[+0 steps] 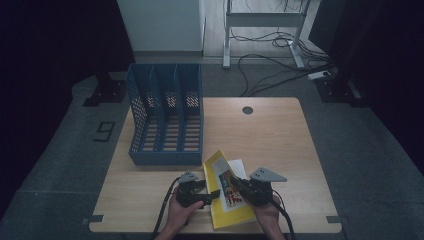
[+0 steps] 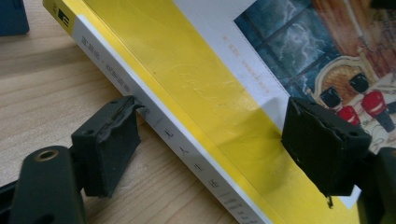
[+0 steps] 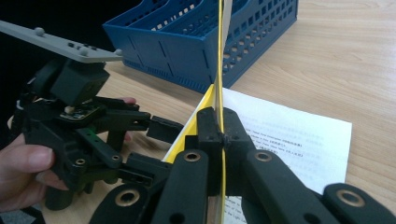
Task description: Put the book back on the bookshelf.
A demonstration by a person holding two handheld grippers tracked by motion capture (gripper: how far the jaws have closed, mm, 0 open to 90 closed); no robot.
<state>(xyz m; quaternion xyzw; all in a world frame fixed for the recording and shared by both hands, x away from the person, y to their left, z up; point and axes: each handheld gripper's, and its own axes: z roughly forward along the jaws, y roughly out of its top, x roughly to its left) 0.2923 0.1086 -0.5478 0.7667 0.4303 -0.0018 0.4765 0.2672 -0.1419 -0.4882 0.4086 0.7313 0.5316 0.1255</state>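
A thin yellow book (image 1: 225,192) with a picture on its cover lies tilted at the table's near edge, its right side raised. My right gripper (image 1: 239,186) is shut on the cover's edge; in the right gripper view the thin yellow edge (image 3: 218,56) rises from between the closed pads (image 3: 222,126). My left gripper (image 1: 209,192) stands open at the book's left side. In the left gripper view its jaws (image 2: 212,116) straddle the white-and-yellow spine (image 2: 196,93), one pad against the spine, the other over the cover. The left gripper (image 3: 156,149) is seen beside the book in the right gripper view, held by a hand.
A blue slotted file rack (image 1: 167,120) stands at the table's far left, just behind the book (image 3: 187,42). A white printed sheet (image 1: 239,165) lies on the wooden table (image 1: 280,135) under the book's right side (image 3: 289,135). Cables trail across the floor behind.
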